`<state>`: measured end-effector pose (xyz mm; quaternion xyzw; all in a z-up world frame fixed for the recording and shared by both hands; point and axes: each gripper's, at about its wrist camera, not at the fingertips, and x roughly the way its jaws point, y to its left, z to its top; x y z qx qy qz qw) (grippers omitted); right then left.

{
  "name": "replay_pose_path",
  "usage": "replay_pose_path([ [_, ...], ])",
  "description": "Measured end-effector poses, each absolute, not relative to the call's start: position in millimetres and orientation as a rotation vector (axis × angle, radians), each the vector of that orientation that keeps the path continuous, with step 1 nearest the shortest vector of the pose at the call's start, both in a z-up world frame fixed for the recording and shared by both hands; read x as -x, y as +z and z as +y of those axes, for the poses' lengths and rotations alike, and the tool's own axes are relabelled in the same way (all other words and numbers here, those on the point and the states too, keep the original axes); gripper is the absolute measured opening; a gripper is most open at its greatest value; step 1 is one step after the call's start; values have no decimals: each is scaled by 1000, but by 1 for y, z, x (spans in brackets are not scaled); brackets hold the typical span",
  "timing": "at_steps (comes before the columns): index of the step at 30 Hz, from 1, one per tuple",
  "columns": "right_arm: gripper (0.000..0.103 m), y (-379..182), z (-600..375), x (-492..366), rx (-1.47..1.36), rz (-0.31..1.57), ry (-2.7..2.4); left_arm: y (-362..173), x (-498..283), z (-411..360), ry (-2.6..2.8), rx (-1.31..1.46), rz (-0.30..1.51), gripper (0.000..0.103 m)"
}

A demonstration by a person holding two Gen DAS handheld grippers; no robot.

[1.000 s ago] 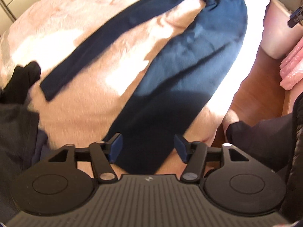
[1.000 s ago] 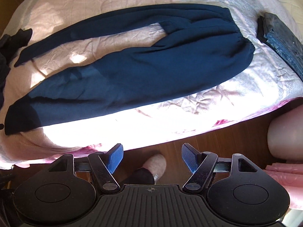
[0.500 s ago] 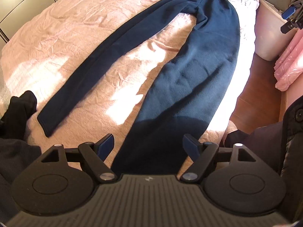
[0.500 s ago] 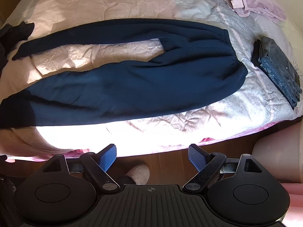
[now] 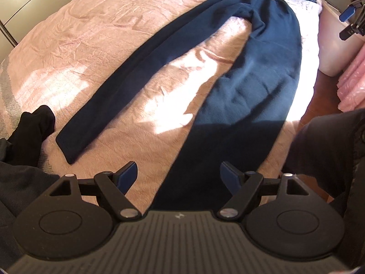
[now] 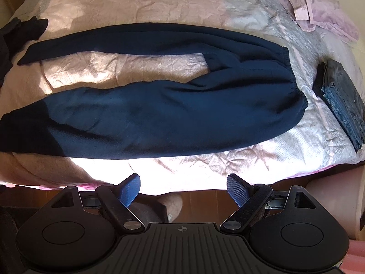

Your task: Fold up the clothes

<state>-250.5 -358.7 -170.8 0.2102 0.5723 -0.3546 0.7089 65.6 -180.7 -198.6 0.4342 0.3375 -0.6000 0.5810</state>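
Dark navy sweatpants [image 5: 248,84] lie spread flat on the pink bedspread [image 5: 91,36], legs apart in a V. In the right wrist view the sweatpants [image 6: 173,114] stretch sideways, waistband to the right. My left gripper [image 5: 178,175] hovers open over the near leg's cuff end, holding nothing. My right gripper [image 6: 183,186] is open above the bed's front edge, short of the near leg, with nothing between its fingers. The right gripper [image 5: 351,20] also shows at the far right of the left wrist view.
Folded blue jeans [image 6: 340,98] lie on the bed beyond the waistband. A pale lilac garment [image 6: 319,6] sits at the back right. Black clothing [image 5: 29,134] is heaped by the far cuff. A person's slippered foot [image 6: 168,205] stands on the wooden floor. A pale tub [image 5: 335,45] stands beside the bed.
Both grippers' jaws have spread wider. The left one pulled back from the near cuff and rose; the right one moved closer to the bed edge, the trousers now lying lower and nearer.
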Motion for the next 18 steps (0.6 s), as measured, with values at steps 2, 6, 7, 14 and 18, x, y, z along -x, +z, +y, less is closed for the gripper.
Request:
replay_pose_path([
  [2, 86, -174, -375, 250, -446, 1272, -772, -199, -69, -197, -1377, -1006, 795, 76],
  [6, 86, -174, -434, 254, -357, 1286, -730, -201, -77, -246, -1303, -1008, 803, 76],
  [7, 86, -175, -456, 257, -338, 1285, -711, -201, -79, -259, -1282, -1011, 804, 76],
  [14, 85, -194, -623, 273, -257, 1266, -536, -205, -92, -352, -1147, -1042, 820, 76],
  [18, 80, -205, -709, 261, -189, 1268, -417, -217, -110, -378, -1124, -1084, 826, 76],
])
